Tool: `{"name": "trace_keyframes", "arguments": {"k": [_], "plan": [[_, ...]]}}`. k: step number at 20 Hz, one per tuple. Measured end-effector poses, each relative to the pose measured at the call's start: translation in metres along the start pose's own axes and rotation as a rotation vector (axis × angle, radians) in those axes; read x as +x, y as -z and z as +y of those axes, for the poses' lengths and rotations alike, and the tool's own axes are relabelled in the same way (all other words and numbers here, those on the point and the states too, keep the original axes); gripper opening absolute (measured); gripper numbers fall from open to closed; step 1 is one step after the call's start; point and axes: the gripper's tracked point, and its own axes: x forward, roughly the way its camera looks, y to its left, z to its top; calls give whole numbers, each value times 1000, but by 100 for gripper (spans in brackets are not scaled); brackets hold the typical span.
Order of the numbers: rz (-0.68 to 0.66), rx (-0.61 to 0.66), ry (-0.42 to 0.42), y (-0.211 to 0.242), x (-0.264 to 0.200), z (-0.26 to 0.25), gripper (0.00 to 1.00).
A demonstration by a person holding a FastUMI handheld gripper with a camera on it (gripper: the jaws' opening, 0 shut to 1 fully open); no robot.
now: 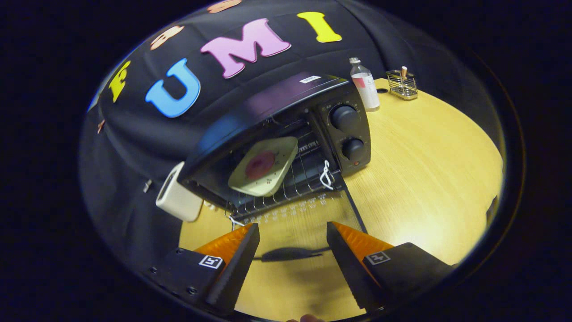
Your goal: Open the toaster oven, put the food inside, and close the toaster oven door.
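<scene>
Toaster oven [286, 134], door [308, 219] dropped flat w/ handle [288, 254] between the fingertips: risk = fingers glance off the thin handle on the lift, door drops back. Plate w/ red food [263, 165] sits tilted on rack; could slide. Gripper [292, 237]: spread wide, holding nothing.

A staged recording booth: black cloth wall [134, 129] behind a wooden table [424, 147].
</scene>
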Motion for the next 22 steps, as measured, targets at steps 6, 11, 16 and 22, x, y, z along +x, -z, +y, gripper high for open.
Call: {"name": "trace_keyframes", "arguments": {"k": [6, 11, 16, 22], "plan": [[131, -304, 139, 64, -7, -34, 99], [169, -384, 166, 82, 23, -28, 99], [169, -400, 192, 79, 58, -22, 100], [101, -470, 125, 63, 37, -5, 97]]}}
